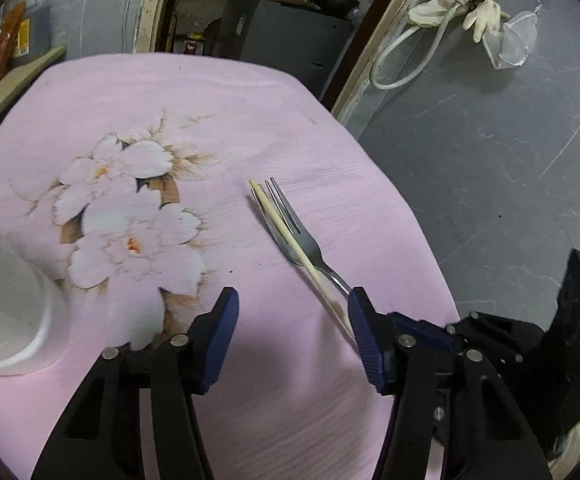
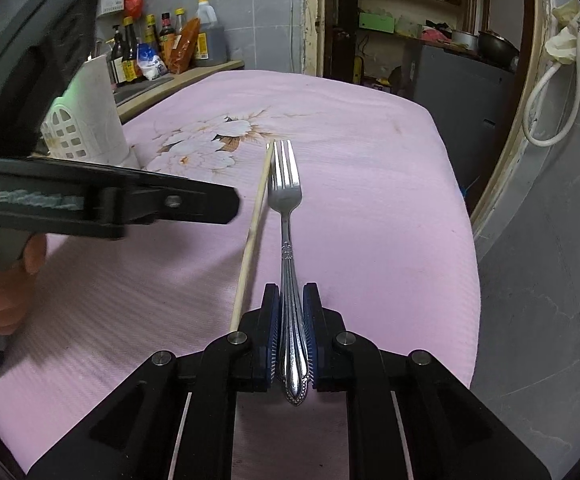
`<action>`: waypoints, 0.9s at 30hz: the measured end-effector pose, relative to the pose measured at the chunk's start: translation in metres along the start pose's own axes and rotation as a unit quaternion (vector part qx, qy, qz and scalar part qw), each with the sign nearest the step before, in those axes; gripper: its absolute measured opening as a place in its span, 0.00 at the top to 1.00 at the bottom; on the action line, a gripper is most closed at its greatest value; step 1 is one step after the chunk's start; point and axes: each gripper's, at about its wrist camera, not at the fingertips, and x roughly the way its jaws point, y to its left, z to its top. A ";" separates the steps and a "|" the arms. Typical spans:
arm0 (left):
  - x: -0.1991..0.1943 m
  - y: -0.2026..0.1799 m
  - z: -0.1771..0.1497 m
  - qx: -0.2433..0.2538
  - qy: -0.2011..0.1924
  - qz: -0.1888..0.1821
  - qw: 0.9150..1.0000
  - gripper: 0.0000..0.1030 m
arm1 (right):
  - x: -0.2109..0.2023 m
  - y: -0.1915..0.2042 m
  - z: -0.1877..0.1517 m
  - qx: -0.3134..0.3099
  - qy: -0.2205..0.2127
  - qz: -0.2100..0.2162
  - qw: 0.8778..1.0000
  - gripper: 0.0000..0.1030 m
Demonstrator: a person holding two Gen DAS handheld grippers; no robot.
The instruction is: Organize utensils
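The sorting looks barely begun, judging by how things lie. The fork (image 2: 285, 216) is in the grip of the right tool (image 2: 293, 332), whose two blue pads press on either side of the ornate handle, tines pointing away toward the far edge of the pink, flower-printed tabletop (image 2: 390, 208). A single wooden chopstick (image 2: 251, 232) runs just beside the fork on its left, its far tip level with the tines; whether it rests on the cloth or is lifted with the fork I cannot tell, since its near end disappears by the tool's left pad. The white slotted holder (image 2: 85, 120), well to the left of the fork near the tabletop's edge, is the likely home for both pieces; nothing can be seen inside it from here, so both pieces seem left to place.

The left tool (image 1: 292, 300) hovers low over the cloth with its jaws spread wide and nothing between them. Its right pad sits against the fork's handle and the chopstick where they cross in its view, so it seems lined up to take the chopstick. The person's left hand (image 2: 5, 280) wraps the handle of that tool, left of the fork.
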 end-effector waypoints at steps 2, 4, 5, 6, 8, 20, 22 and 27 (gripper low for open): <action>0.006 0.004 0.002 -0.014 0.009 -0.008 1.000 0.55 | 0.000 -0.001 0.000 0.002 0.000 0.003 1.000 0.90; 0.011 0.011 0.004 -0.037 0.015 -0.024 0.999 0.56 | 0.000 -0.001 0.000 0.002 -0.001 0.005 1.000 0.90; 0.011 0.013 0.006 -0.045 0.012 -0.028 0.999 0.56 | 0.000 -0.001 0.000 0.002 -0.001 0.006 1.000 0.90; 0.011 0.015 0.008 -0.049 0.011 -0.032 0.998 0.57 | 0.000 -0.001 -0.001 0.002 -0.001 0.008 1.000 0.90; 0.011 0.016 0.010 -0.057 0.011 -0.040 0.998 0.58 | 0.001 0.000 -0.001 0.001 -0.001 0.010 1.000 0.90; 0.018 0.019 0.016 -0.075 0.018 -0.069 0.995 0.88 | 0.001 -0.002 0.000 0.003 -0.001 0.015 1.000 0.90; 0.018 0.018 0.017 -0.077 0.020 -0.075 0.994 0.92 | 0.001 -0.001 0.000 0.001 -0.001 0.011 1.000 0.91; 0.016 0.020 0.015 -0.074 0.021 -0.079 0.994 0.93 | 0.000 -0.006 -0.001 0.020 -0.005 0.010 1.000 0.90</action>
